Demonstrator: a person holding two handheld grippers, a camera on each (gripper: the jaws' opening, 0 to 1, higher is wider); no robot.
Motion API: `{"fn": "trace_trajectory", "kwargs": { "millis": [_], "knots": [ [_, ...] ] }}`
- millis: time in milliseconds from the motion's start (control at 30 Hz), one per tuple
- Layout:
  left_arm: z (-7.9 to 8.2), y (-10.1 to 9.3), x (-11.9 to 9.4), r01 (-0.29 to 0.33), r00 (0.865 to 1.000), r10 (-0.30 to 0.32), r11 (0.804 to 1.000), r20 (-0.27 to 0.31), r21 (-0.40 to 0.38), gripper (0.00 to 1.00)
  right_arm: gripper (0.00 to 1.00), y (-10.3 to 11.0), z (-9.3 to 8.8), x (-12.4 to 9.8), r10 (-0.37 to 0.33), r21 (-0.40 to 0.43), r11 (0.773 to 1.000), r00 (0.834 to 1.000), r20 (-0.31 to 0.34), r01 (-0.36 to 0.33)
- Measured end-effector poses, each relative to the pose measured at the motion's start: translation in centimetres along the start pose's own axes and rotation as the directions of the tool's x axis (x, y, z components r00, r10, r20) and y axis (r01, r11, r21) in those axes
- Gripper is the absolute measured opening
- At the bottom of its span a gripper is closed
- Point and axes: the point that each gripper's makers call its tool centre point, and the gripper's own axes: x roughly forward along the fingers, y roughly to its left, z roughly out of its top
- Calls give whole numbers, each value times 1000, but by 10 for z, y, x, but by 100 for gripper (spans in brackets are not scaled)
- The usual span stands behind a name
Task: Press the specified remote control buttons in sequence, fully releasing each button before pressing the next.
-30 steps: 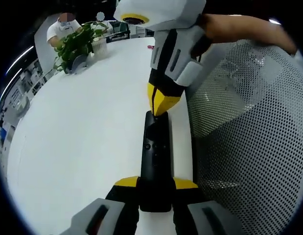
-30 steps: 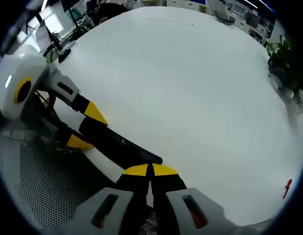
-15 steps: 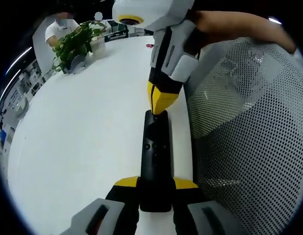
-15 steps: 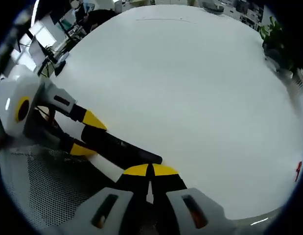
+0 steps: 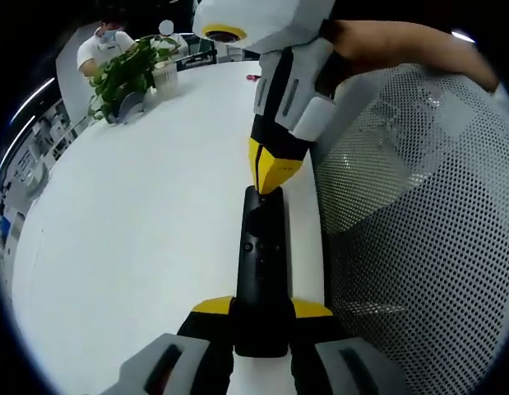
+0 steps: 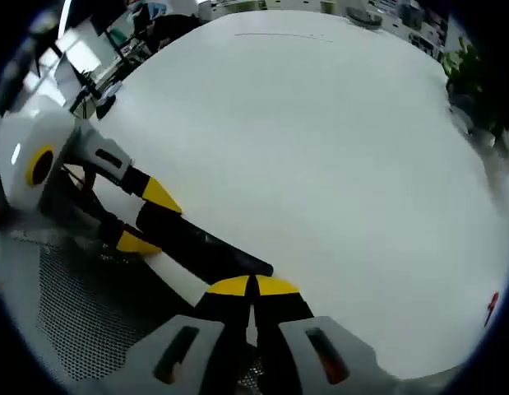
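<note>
- White table (image 5: pixel 139 239) holds a remote (image 5: pixel 261 271), gripped by the left tool (image 5: pixel 262 309).
- Right tool (image 5: pixel 269 177), tips shut and empty, touches its far end.
- Pushing sideways could twist the remote loose.

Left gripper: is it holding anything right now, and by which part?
Yes. The left gripper is shut on the black remote, gripping its near end. The right gripper, jaws closed, has its tip on the remote's far end.

No legible text, labels, brand marks, numbers or signs are present. The black remote control (image 5: pixel 261 271) carries button markings too small and blurred to read. The small red item (image 6: pixel 492 308) on the bench (image 6: pixel 320 148) is unreadable.
</note>
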Motion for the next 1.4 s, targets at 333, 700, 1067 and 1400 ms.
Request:
{"fn": "trace_trajectory", "kwargs": {
  "millis": [333,700,1067,1400],
  "knots": [
    [0,0,0,-6,1000,6,1000,13,-1,24,0,-1,-1,0,25,149,989,999,-24,-21],
    [0,0,0,-6,1000,6,1000,18,-1,24,0,7,3,0,68,145,987,998,-20,-64],
    [0,0,-1,-11,999,12,1000,32,-10,24,0,11,2,3,24,35,999,999,-45,-22],
    [1,0,-1,-14,999,15,1000,43,-14,24,0,9,1,2,43,81,996,999,-25,-41]
  ]
}}
